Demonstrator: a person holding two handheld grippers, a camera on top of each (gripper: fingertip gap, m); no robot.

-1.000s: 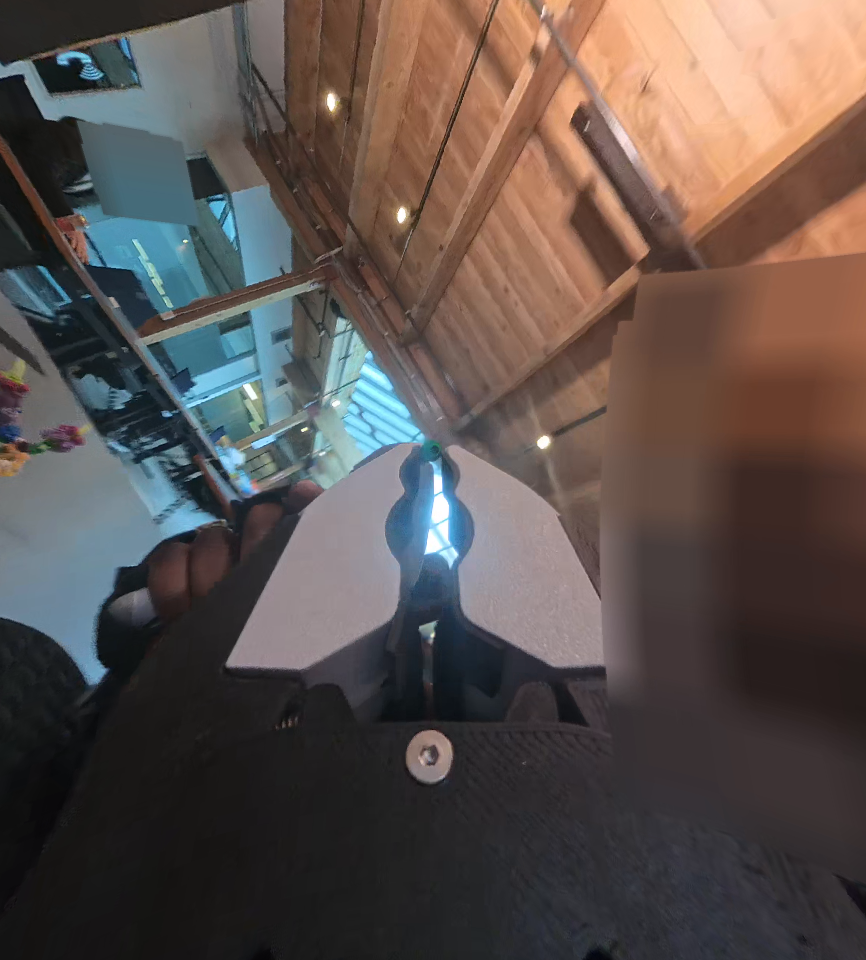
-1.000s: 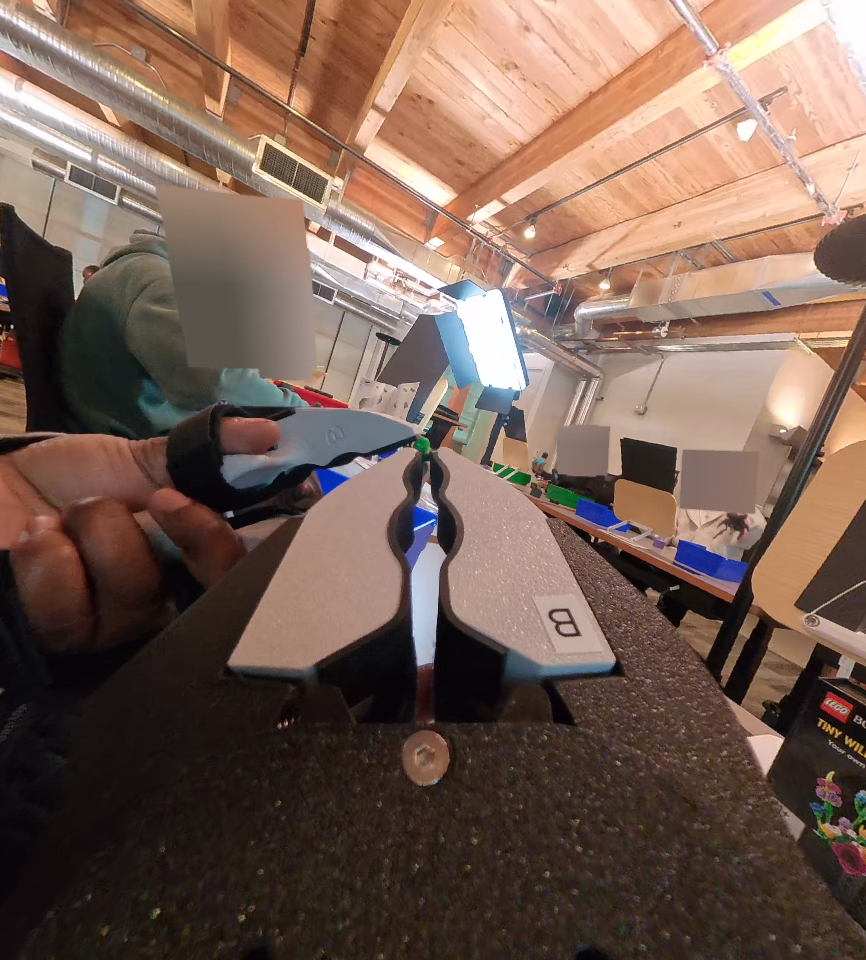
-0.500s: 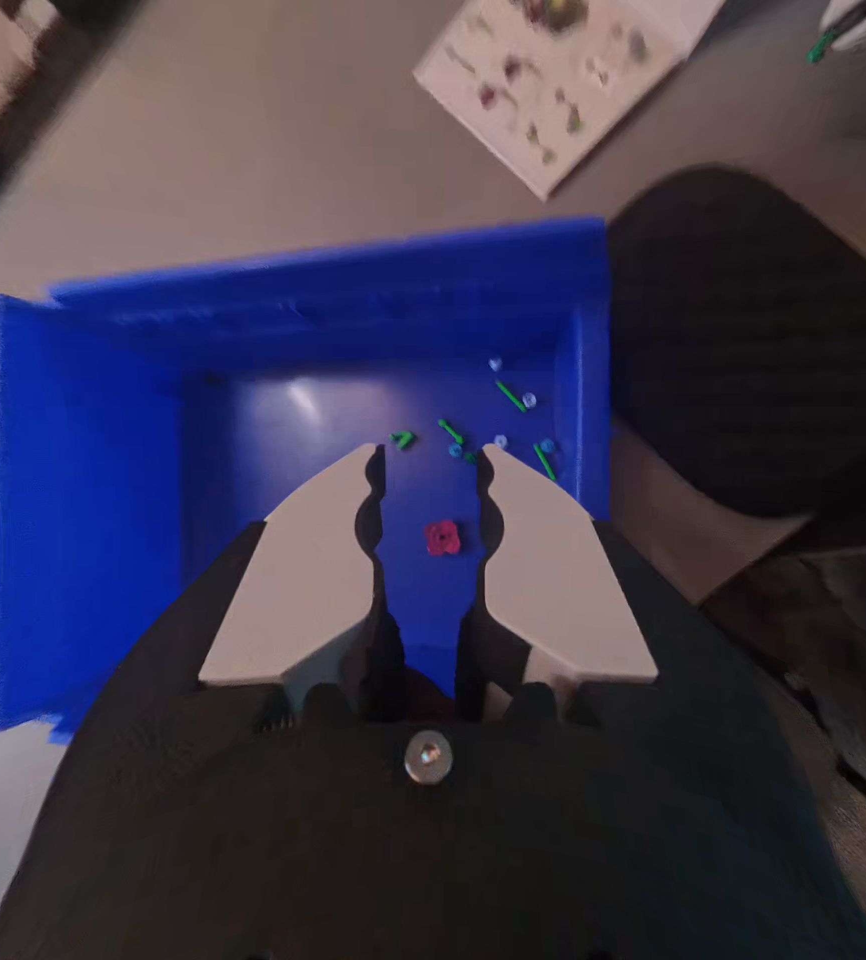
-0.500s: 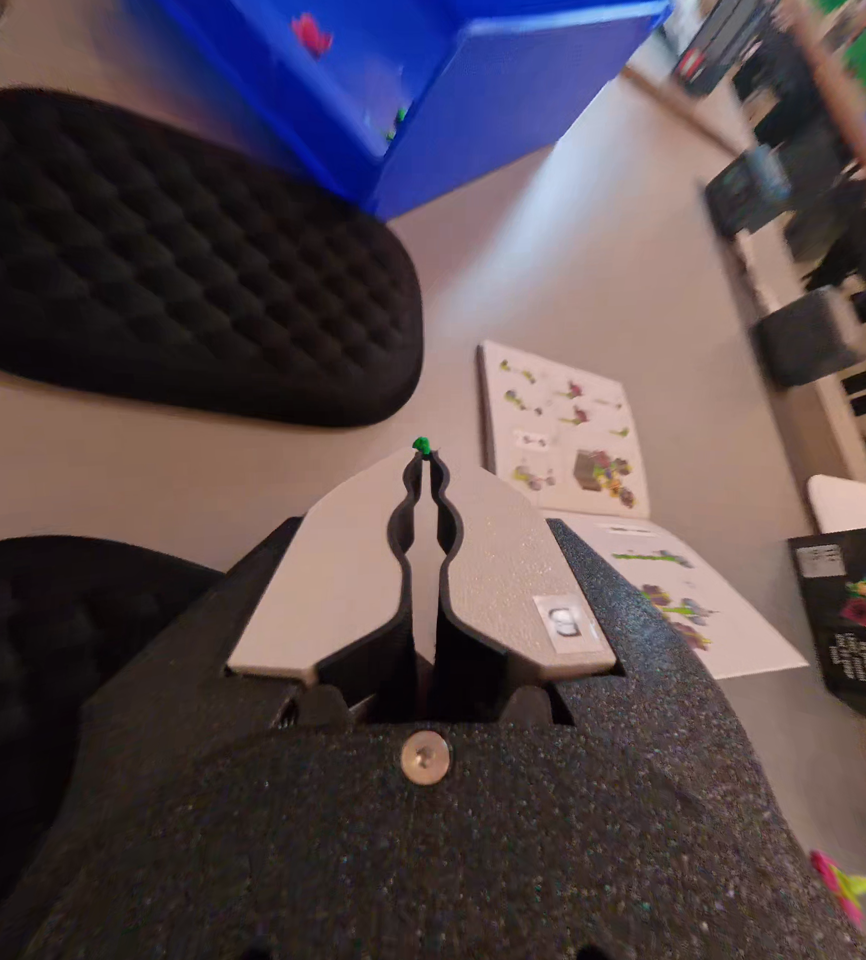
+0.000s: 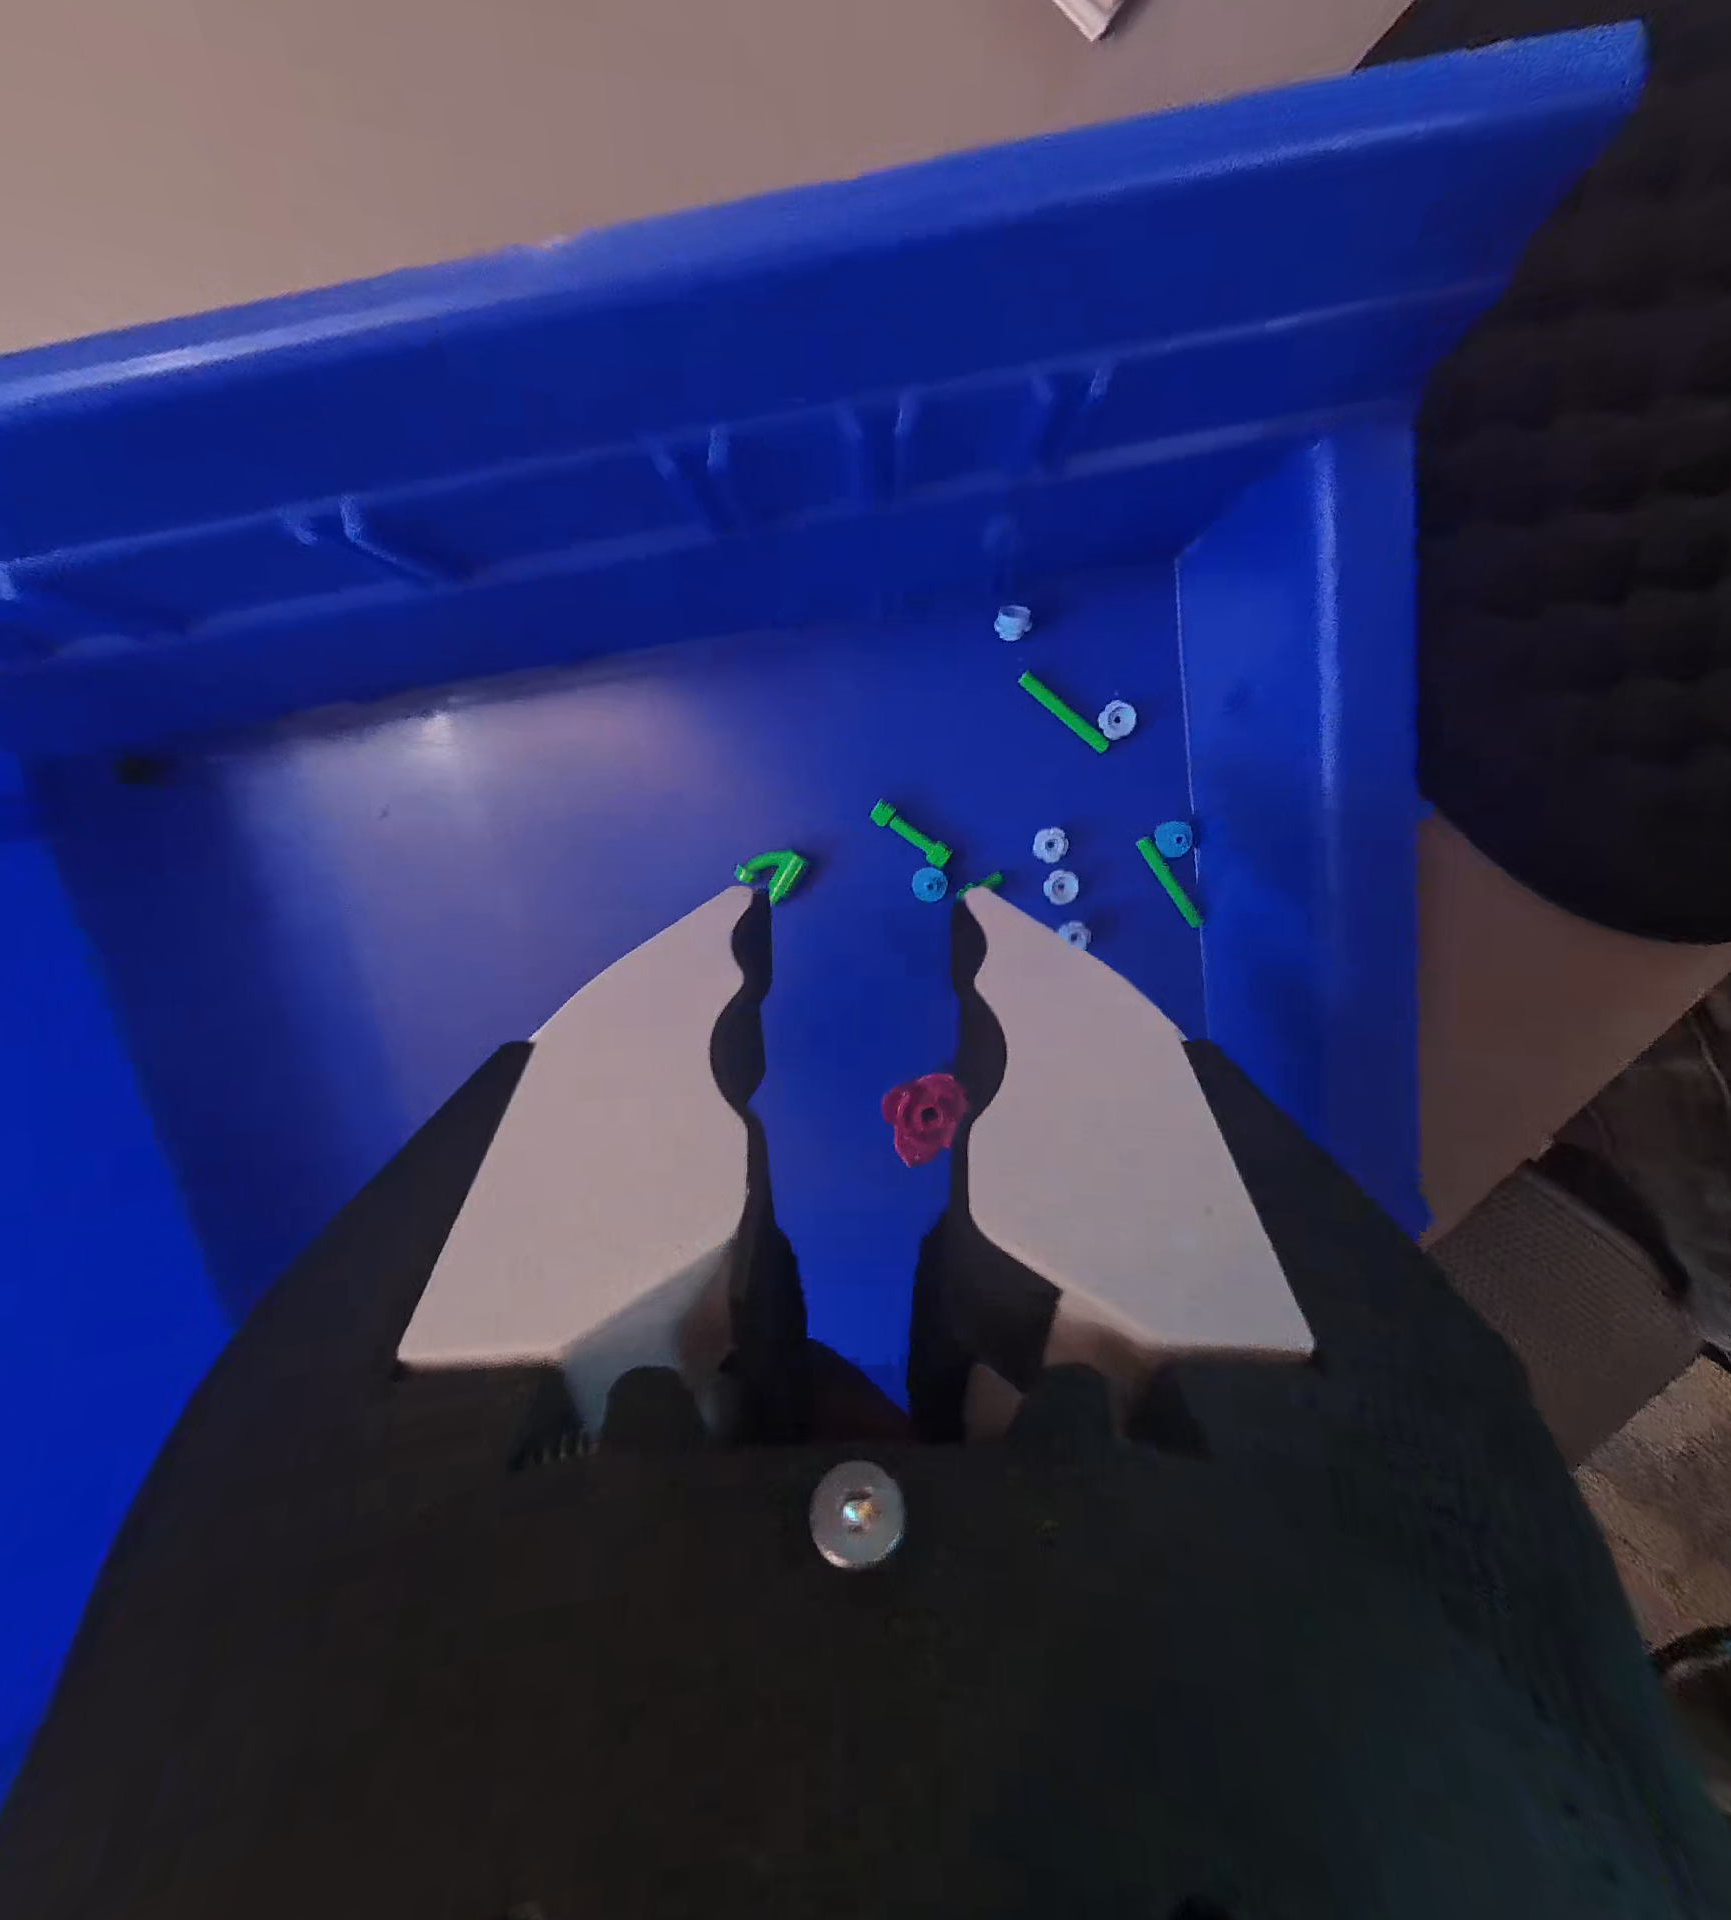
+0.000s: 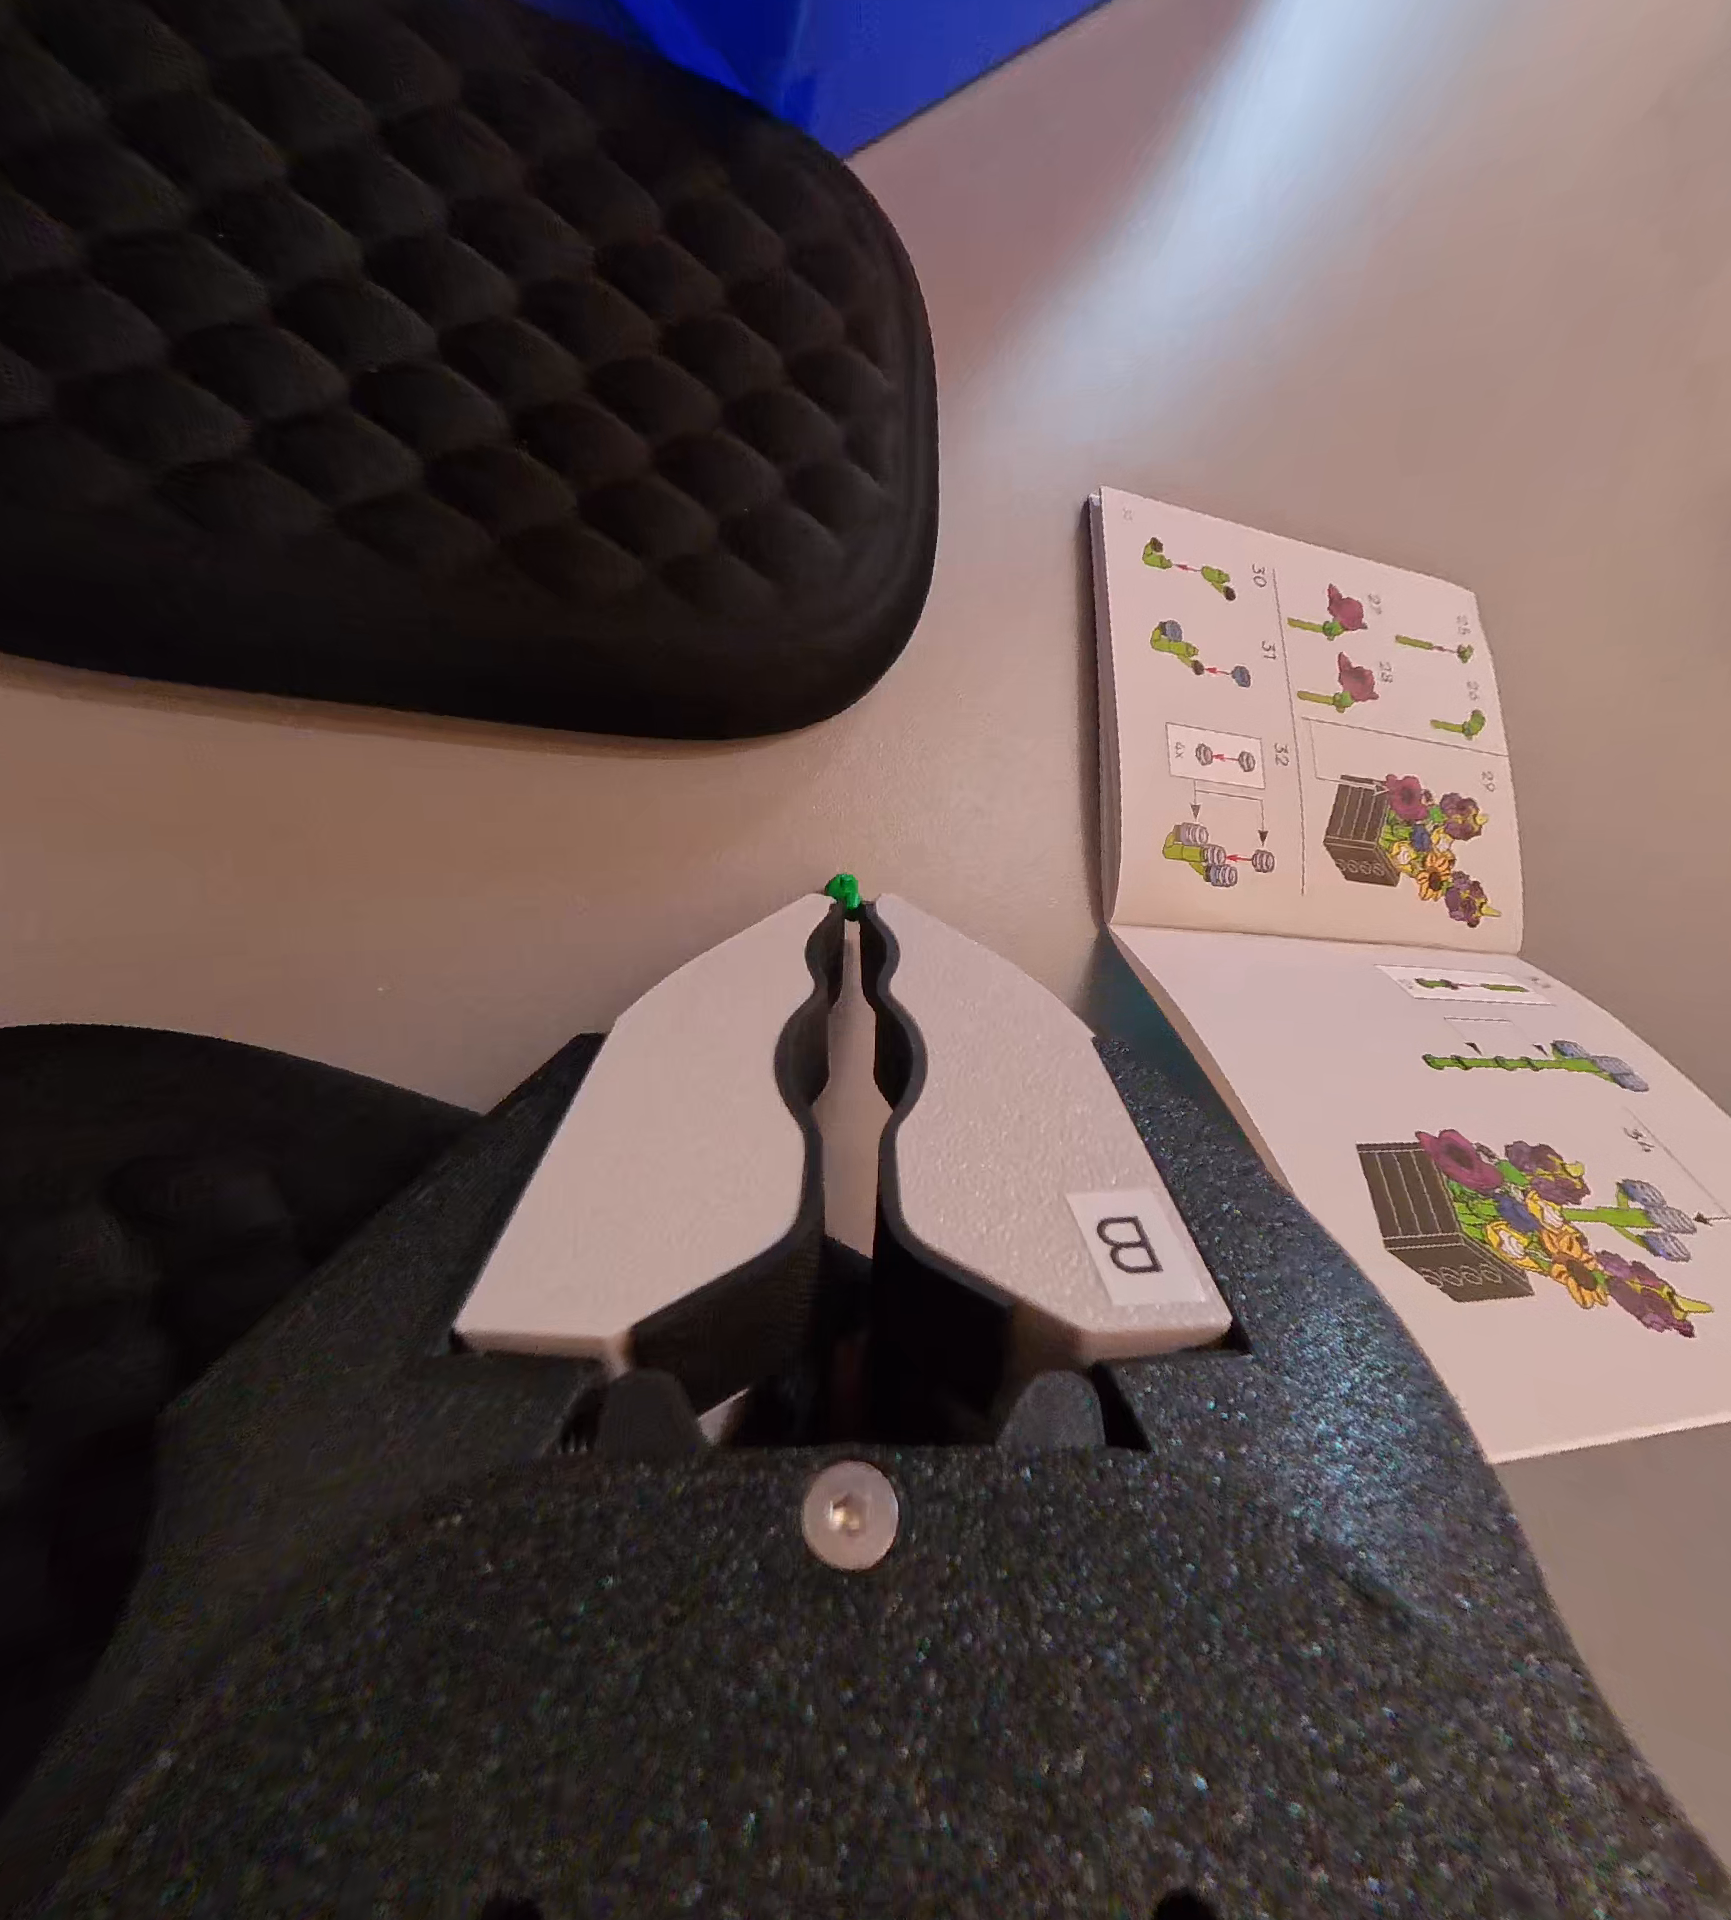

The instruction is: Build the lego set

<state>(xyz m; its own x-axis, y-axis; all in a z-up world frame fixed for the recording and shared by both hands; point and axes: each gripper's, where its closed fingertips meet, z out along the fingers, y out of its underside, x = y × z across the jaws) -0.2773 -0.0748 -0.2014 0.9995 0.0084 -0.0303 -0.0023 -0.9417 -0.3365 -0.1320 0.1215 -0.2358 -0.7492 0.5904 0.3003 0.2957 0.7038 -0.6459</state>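
Note:
My left gripper (image 5: 856, 909) is open and empty, hanging over the inside of a blue bin (image 5: 736, 312). On the bin floor lie a dark red flower piece (image 5: 923, 1117) between my fingers, a curved green stem (image 5: 773, 873), several straight green stems (image 5: 1060, 712) and several small pale blue round studs (image 5: 1048, 844). My right gripper (image 6: 848, 909) is shut on a small green piece (image 6: 842, 888) at its tips, held over the grey table (image 6: 1360, 312).
An open instruction booklet (image 6: 1360, 935) lies on the table right of my right gripper. A black quilted pad (image 6: 373, 364) lies ahead left, another (image 6: 61, 1247) at lower left. The blue bin's corner (image 6: 840, 62) shows at the top. A black pad (image 5: 1650, 520) sits right of the bin. There is about 25 cm between the tips of the two grippers.
Both grippers swung down from pointing up at the ceiling to the table. My left gripper opened and let go of the green piece, then moved closer over the bin. My right kept hold.

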